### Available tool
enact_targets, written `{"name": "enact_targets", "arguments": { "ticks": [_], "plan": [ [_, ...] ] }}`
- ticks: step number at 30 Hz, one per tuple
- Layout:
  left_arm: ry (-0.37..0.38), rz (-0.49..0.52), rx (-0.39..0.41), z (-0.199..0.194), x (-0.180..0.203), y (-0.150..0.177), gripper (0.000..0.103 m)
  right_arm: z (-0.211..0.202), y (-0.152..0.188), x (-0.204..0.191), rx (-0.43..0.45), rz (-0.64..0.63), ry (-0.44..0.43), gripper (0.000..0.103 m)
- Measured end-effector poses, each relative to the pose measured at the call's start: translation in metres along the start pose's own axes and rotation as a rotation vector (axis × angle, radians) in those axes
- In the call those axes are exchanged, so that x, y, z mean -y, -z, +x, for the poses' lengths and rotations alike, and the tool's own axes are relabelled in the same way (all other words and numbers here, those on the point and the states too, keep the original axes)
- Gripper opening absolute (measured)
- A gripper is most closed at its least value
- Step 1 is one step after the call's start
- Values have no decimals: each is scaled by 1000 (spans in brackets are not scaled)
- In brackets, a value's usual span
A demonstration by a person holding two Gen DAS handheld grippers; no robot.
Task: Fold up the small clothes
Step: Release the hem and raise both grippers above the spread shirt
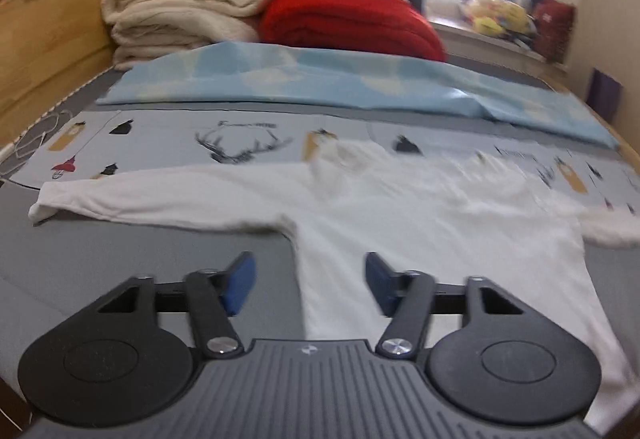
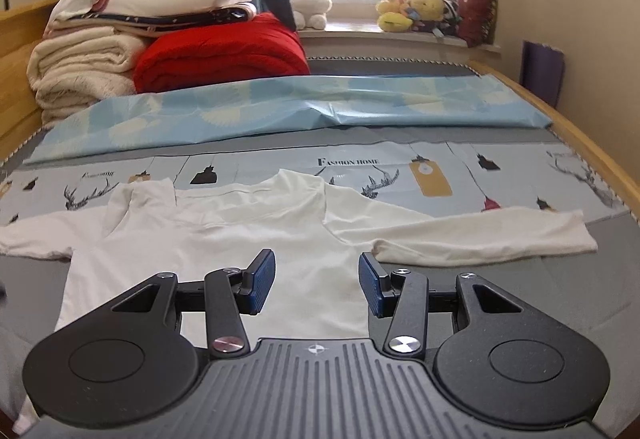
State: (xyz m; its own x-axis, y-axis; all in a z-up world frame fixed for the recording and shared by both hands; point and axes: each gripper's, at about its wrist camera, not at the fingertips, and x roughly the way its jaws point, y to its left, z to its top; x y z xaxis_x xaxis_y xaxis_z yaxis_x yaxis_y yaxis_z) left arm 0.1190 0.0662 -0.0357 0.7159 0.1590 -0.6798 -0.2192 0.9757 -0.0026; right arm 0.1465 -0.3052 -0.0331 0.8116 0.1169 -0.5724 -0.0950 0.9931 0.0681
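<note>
A small white long-sleeved shirt [image 1: 400, 223] lies flat on the grey bed, collar away from me and both sleeves spread out. In the left wrist view its left sleeve [image 1: 152, 199] stretches to the left. My left gripper [image 1: 308, 283] hovers above the shirt's left side edge, jaws apart, nothing between the blue pads. In the right wrist view the shirt [image 2: 240, 235] fills the middle, and its right sleeve [image 2: 480, 239] reaches to the right. My right gripper [image 2: 316, 283] hangs over the shirt's lower body, open and holding nothing.
A printed light-blue sheet [image 2: 400, 175] and a folded pale-blue cover [image 2: 280, 107] lie beyond the shirt. Stacked cream and red blankets [image 2: 216, 55] with a plush shark sit at the far left. Wooden bed rails [image 2: 600, 155] run along both sides. Soft toys [image 2: 416, 9] line the window sill.
</note>
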Motion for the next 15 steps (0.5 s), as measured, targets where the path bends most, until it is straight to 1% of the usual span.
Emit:
{"name": "enact_targets", "arguments": {
  "ticks": [1,3,5,7,10,14,15],
  "plan": [
    [-3,-19,-2,8,-8,-11,47,0,-1,-1,3,-12,0,48],
    [-17,-46,16,22,-26,-29,26,1,-1,-3,1,-26,2,40],
    [-50,-67,48,38,-48,-43,20,3,-1,-4,-6,-24,5,14],
    [-82,-111,67,58,-79,-50,20,5,-2,-4,-13,-19,6,2],
    [-124,-232,54,91,-129,-46,20,8,-2,-8,-18,-17,2,2],
    [-185,-412,-28,133,-193,-28,21,12,-4,-18,-28,-30,-16,2],
    [-196,-456,-38,140,-206,-26,24,14,-4,-22,-30,-37,-18,2]
  ]
}}
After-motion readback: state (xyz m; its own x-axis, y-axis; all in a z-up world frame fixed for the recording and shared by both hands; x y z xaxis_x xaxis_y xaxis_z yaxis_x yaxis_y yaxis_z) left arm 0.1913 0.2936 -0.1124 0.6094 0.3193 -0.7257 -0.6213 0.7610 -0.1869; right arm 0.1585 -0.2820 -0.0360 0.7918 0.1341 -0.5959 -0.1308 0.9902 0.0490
